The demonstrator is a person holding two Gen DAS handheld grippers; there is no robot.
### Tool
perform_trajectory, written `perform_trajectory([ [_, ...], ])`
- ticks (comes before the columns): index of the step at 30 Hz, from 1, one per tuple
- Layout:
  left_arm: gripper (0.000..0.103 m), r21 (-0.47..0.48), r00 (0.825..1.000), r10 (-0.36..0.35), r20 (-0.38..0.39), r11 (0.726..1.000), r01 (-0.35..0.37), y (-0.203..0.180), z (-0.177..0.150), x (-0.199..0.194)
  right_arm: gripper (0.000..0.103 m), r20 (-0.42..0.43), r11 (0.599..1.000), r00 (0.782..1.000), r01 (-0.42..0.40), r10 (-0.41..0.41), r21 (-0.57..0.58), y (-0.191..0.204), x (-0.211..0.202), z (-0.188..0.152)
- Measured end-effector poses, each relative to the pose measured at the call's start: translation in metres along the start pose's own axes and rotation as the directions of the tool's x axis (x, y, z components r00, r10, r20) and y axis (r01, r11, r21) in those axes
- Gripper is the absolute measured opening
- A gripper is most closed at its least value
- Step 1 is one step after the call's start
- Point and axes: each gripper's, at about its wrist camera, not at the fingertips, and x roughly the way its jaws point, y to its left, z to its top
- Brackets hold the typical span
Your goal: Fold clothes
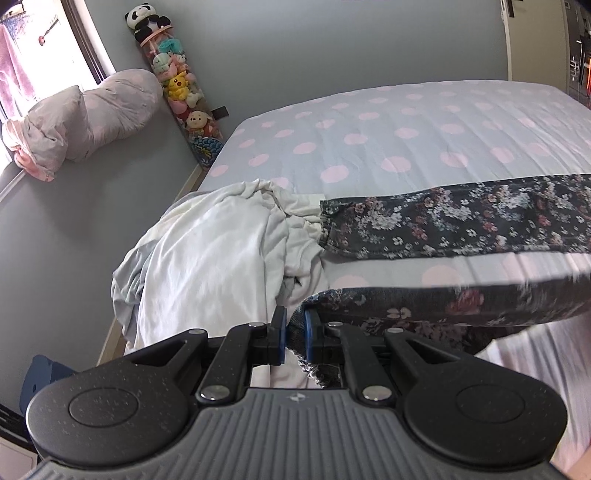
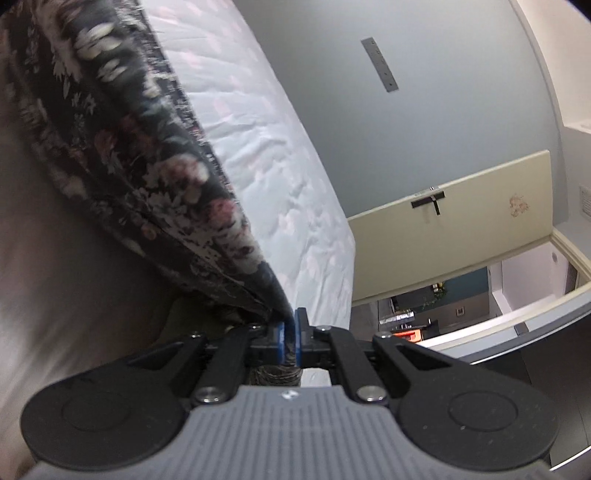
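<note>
1. My left gripper (image 1: 295, 334) pinches an edge of the dark floral garment (image 1: 461, 221), jaws narrowed on the cloth.
2. My right gripper (image 2: 290, 338) clamps another edge of it, pads nearly together.
3. The garment stretches between them, its far strip lying on the dotted bed (image 1: 388, 122).
4. A white clothes heap (image 1: 214, 251) sits left, at the bed's near corner.

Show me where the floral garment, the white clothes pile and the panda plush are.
floral garment (image 1: 461, 221), left wrist view, on the strip lying flat across the bed.
white clothes pile (image 1: 207, 254), left wrist view, on the broad white top fold.
panda plush (image 1: 142, 20), left wrist view, on its body.
</note>
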Motion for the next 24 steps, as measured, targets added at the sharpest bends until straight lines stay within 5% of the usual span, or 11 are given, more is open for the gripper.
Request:
perform_trajectory([
  [13, 0.008, 0.12, 0.99, 0.059, -0.131, 0.992, -0.043, -0.019, 0.101, 0.133, 0.005, -0.082, 0.998, 0.996, -0.041, 0.045, 0.044, -0.016, 0.11, 0.087],
  [24, 0.008, 0.232, 0.96, 0.074, -0.27, 0.973, -0.009, -0.057, 0.168, 0.278, 0.005, -0.206, 0.99, 0.969, -0.137, 0.137, 0.014, 0.012, 0.226, 0.141],
])
